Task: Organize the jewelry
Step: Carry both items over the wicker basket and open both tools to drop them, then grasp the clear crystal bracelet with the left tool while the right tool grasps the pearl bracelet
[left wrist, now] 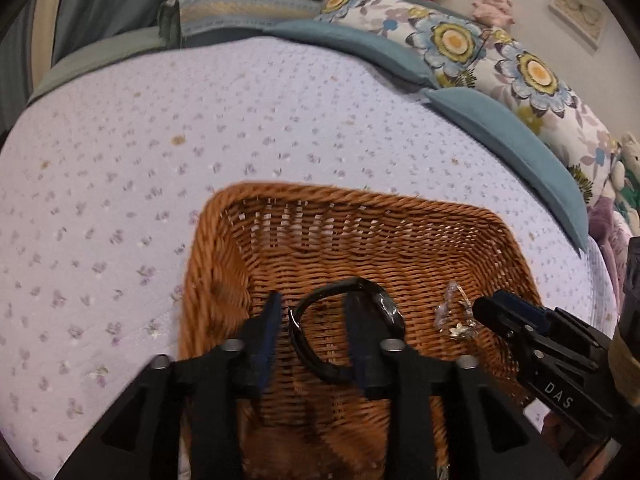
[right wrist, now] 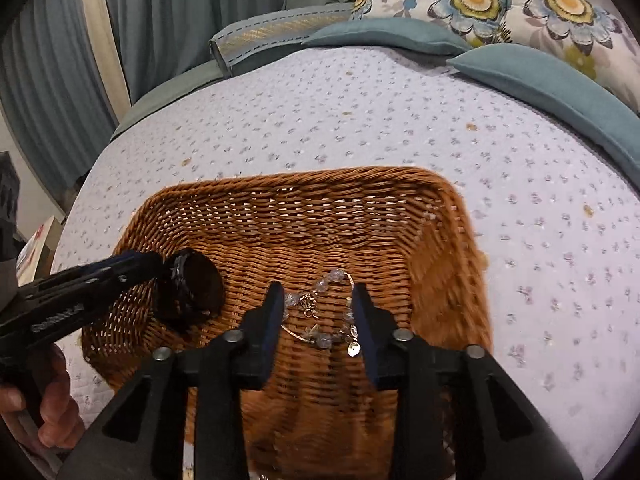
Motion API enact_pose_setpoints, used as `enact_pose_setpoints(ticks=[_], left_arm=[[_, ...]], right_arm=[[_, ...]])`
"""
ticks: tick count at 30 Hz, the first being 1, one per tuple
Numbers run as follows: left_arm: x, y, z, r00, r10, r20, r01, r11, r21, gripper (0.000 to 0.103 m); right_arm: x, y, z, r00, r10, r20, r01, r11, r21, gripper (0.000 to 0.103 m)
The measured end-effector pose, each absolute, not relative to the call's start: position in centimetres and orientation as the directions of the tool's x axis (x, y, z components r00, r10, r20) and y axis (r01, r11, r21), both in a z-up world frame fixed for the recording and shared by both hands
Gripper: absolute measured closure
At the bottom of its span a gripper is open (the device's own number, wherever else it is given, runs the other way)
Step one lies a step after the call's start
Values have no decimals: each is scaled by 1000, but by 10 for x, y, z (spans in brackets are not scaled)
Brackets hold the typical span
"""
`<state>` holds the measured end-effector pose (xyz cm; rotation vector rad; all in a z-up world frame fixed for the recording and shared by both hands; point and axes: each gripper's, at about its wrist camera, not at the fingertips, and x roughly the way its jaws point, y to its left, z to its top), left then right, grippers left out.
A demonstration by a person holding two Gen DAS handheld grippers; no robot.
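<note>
Here, on a bed under a pale flowered quilt, a woven wicker basket below both sets of jaws. Inside it, a black wristwatch curled in a loop, ringing the inner finger of the left gripper, jaws parted and pressing on nothing. Just right of those jaws, a beaded bracelet of clear stones and small gilt charms, lying slack between the fingers of the right gripper, likewise released, pads clear of the beads. Watch probably the heavier piece: springy strap, smooth glass face, best pinched across the band. Bracelet light, limp and prone to slipping and snagging in the weave; best taken at a bunched cluster of beads.
</note>
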<state>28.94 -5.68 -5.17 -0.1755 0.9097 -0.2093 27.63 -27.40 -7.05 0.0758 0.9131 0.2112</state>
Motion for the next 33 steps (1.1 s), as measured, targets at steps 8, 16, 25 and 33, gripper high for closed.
enact_pose_setpoints(ticks=[8, 16, 25, 33], left_arm=[[226, -39, -7, 661, -341, -669, 180, 937, -299, 57], [139, -7, 21, 728, -337, -597, 172, 933, -318, 57], [79, 19, -1, 739, -295, -606, 97, 937, -337, 57], [71, 21, -30, 723, -279, -632, 72, 940, -333, 57]], right_arm=[[219, -289, -32, 645, 214, -734, -151, 977, 152, 64], [127, -295, -15, 681, 224, -698, -169, 975, 148, 64], [45, -279, -23, 679, 272, -682, -207, 962, 177, 64], [18, -260, -45, 651, 270, -709, -234, 961, 150, 64]])
